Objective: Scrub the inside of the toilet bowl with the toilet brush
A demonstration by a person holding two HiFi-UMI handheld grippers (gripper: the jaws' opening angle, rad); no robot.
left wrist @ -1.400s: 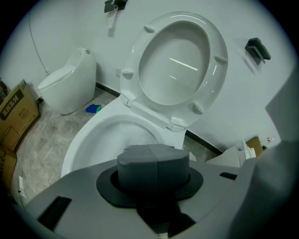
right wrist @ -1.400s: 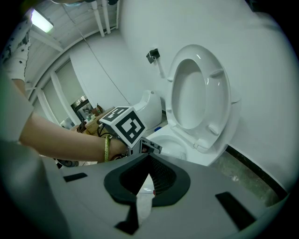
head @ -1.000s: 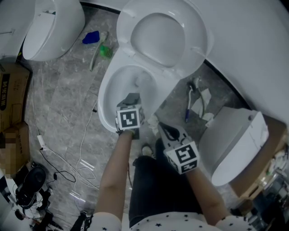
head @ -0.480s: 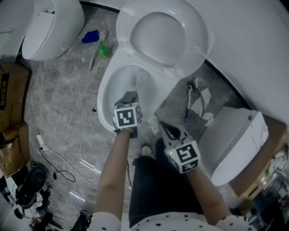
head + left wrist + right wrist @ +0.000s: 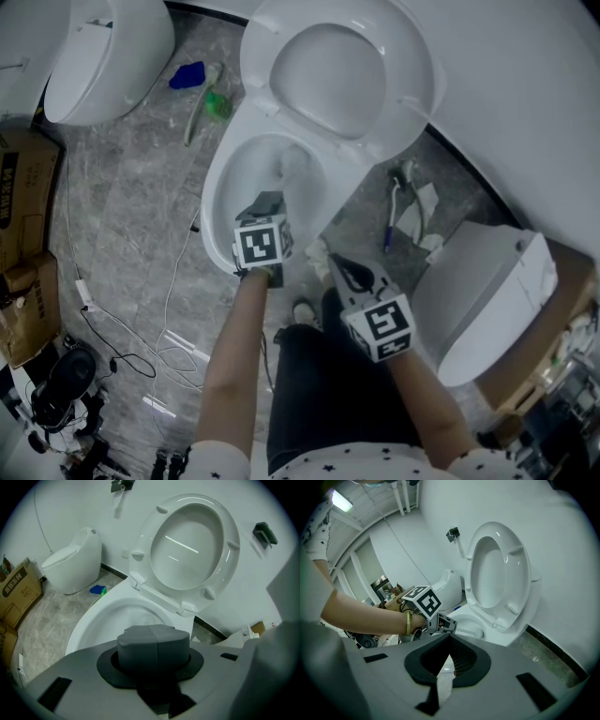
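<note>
in right gripper view only: toilet brush (image 5: 478, 632)

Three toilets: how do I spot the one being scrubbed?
Follow the white wall to the middle toilet, between the left toilet and the right toilet. Only it has its seat raised, and the left tongs hold a brush in it.

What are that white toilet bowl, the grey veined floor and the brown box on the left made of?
White toilet bowl: probably glazed ceramic, judging by its smooth, glossy surface and sharp light reflections.
Grey veined floor: polished stone or stone-look tile. The marbled pattern alone cannot settle which.
Brown box: matte cardboard, with dark printed lettering on its side.
</note>
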